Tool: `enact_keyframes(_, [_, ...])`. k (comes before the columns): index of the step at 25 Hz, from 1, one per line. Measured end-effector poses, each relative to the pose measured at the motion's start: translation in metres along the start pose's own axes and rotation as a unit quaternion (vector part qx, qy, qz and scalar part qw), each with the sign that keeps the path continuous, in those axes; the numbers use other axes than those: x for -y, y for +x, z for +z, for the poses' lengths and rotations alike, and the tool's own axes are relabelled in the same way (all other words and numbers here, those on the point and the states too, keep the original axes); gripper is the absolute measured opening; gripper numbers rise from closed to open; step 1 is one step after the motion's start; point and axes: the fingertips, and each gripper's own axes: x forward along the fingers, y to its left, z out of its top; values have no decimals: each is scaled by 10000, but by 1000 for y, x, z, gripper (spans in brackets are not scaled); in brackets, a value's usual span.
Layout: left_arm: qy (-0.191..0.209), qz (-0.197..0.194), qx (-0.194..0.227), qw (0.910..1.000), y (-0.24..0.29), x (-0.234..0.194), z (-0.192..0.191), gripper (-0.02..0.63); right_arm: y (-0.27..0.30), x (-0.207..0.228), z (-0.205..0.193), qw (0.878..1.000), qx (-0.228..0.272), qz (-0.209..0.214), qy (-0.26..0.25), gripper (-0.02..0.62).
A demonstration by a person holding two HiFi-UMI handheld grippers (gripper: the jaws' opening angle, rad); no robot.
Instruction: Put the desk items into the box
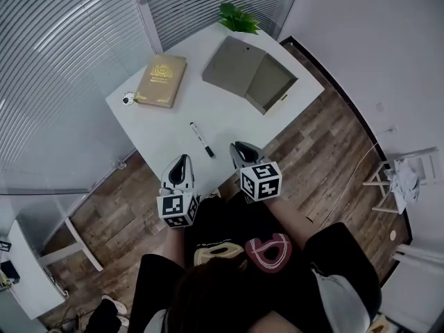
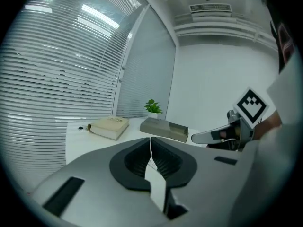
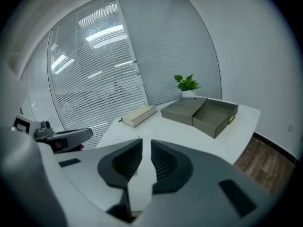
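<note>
Closest in, the person's dark-clothed lap is filling the bottom of the head view, and both hands are holding their tools out over the near edge of the white table (image 1: 156,134). The left gripper (image 1: 182,161) is sitting with its jaws pressed together. Only a hairline seam is showing between the ribbed pads in its own view, and nothing is caught in it. The right gripper (image 1: 239,146) is standing with its jaws a narrow slot apart. Bare tabletop is showing through the gap, so it is carrying nothing either. The two are hovering side by side, near each other but not touching, each with its marker cube facing back toward the person.

Just beyond the two tips, and between them, the black pen (image 1: 202,139) is lying flat and slanted on the table, clear of both grippers. Further back on the left, the tan book (image 1: 161,80) is lying closed, gold print showing on its cover. A small dark-and-white object (image 1: 128,98) is sitting right at its left corner; it is too small to name, possibly a clip. Right of the book and well apart from it, the grey box (image 1: 250,73) is lying open, its lid flat on the left, edge to edge with the tray on the right. A green plant (image 1: 238,18) is standing at the far corner, just behind the box. Pen and book are both lying on the tabletop, outside the box.
</note>
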Motion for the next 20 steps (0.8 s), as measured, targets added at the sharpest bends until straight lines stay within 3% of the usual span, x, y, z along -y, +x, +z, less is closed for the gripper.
enact_keyframes(7, [-96, 179, 5, 9998, 8, -18, 5, 20, 43, -28, -2, 9978, -505, 432, -40, 161])
enact_keyframes(14, [-314, 506, 171, 9981, 10, -30, 17, 18, 82, -38, 3, 9913, -925, 568, -745, 167])
enact_keyframes(20, [-469, 944, 206, 9942, 3, -37, 15, 20, 104, -50, -10, 9834, -1315, 844, -920, 166])
